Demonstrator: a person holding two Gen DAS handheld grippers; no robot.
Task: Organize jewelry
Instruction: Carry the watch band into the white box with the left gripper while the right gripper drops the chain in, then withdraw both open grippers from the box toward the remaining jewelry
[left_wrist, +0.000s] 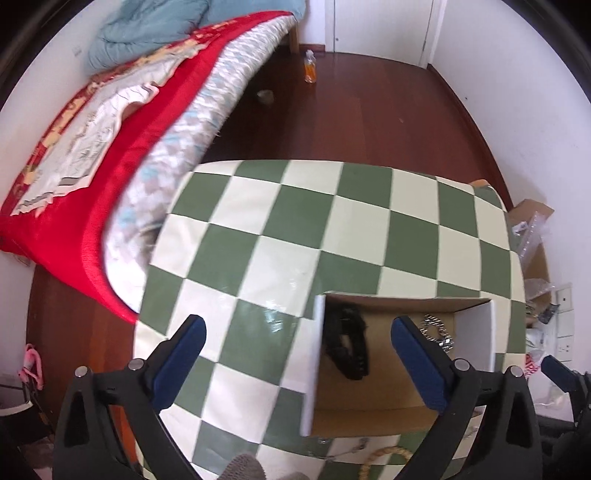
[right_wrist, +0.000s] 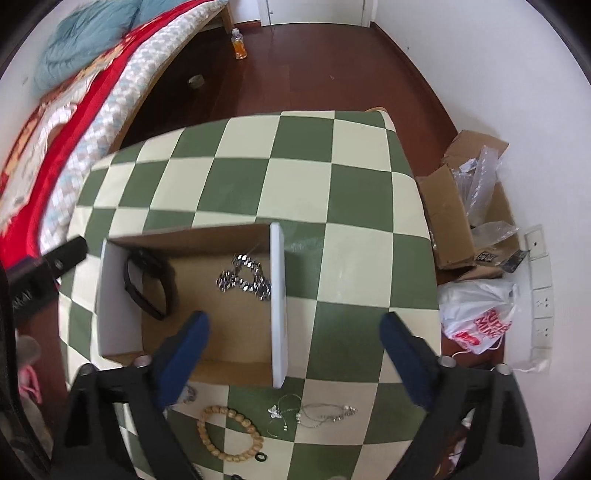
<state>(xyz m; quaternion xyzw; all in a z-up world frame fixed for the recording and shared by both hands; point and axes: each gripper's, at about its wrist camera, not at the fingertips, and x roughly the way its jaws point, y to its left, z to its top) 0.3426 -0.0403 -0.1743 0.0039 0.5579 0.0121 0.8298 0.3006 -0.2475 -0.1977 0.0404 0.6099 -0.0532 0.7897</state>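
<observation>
A shallow cardboard box (right_wrist: 207, 325) with white side walls lies on the green-and-cream checked table (right_wrist: 362, 206). Inside it are a black band (right_wrist: 147, 284) at the left and a silver chain (right_wrist: 243, 278) by the right wall. In front of the box lie a wooden bead bracelet (right_wrist: 225, 435), thin silver necklaces (right_wrist: 314, 411) and a small black ring (right_wrist: 260, 457). My right gripper (right_wrist: 295, 332) hovers open over the box's right wall. My left gripper (left_wrist: 297, 336) is open above the box's left wall (left_wrist: 314, 365), with the black band (left_wrist: 349, 343) and chain (left_wrist: 437, 330) beyond it.
A bed with a red cover (left_wrist: 103, 192) stands left of the table. On the floor to the right are an open cardboard carton with plastic wrap (right_wrist: 465, 210) and a white plastic bag (right_wrist: 476, 314). An orange bottle (right_wrist: 239, 44) stands on the dark wood floor.
</observation>
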